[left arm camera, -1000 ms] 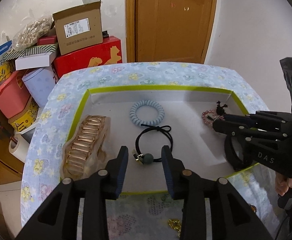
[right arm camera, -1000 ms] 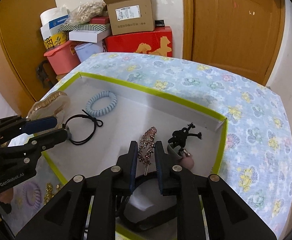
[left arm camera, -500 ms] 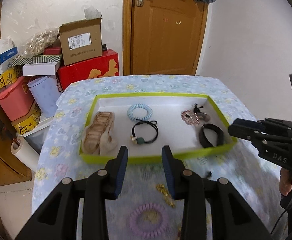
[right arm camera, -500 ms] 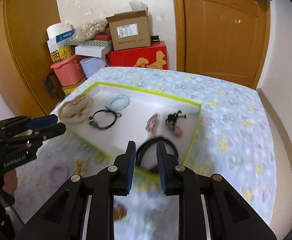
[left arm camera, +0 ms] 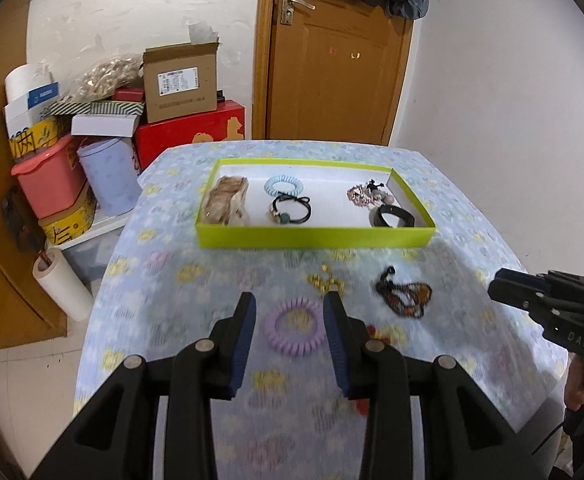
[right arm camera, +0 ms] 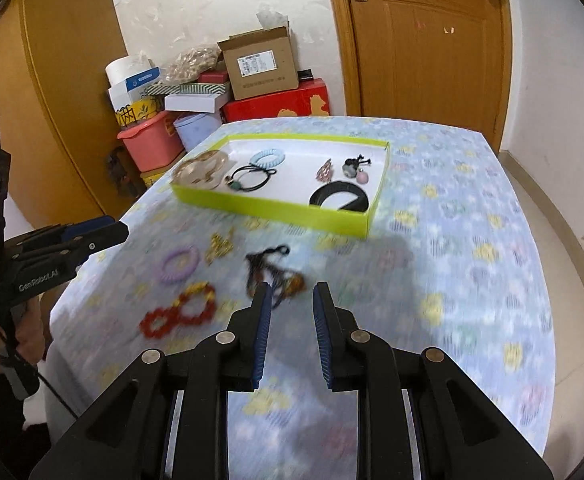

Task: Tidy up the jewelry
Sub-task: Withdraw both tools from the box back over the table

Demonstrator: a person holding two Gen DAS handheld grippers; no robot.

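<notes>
A green-rimmed tray [left arm camera: 315, 237] [right arm camera: 276, 204] on the floral tablecloth holds a gold claw clip [left arm camera: 228, 200], a blue coil tie [left arm camera: 283, 185], a black tie [left arm camera: 292, 210], a pink clip [left arm camera: 357, 194] and a black band [left arm camera: 393, 216]. In front of the tray lie a purple coil tie [left arm camera: 293, 326] [right arm camera: 180, 264], a gold piece [left arm camera: 325, 282], a dark beaded piece [left arm camera: 403, 294] [right arm camera: 276, 272] and a red beaded piece [right arm camera: 180, 310]. My left gripper [left arm camera: 289, 308] is open and empty above the purple tie. My right gripper [right arm camera: 290, 300] is open and empty near the dark piece.
Boxes, a pink bin [left arm camera: 48, 178] and a lilac bucket [left arm camera: 108, 176] are stacked left of the table below a white wall. A wooden door [left arm camera: 331, 60] stands behind. A paper roll [left arm camera: 62, 284] lies by the table's left edge.
Both grippers have pulled back from the tray toward the table's near side. The black band now lies in the tray, and the loose pieces in front of the tray have come into view.
</notes>
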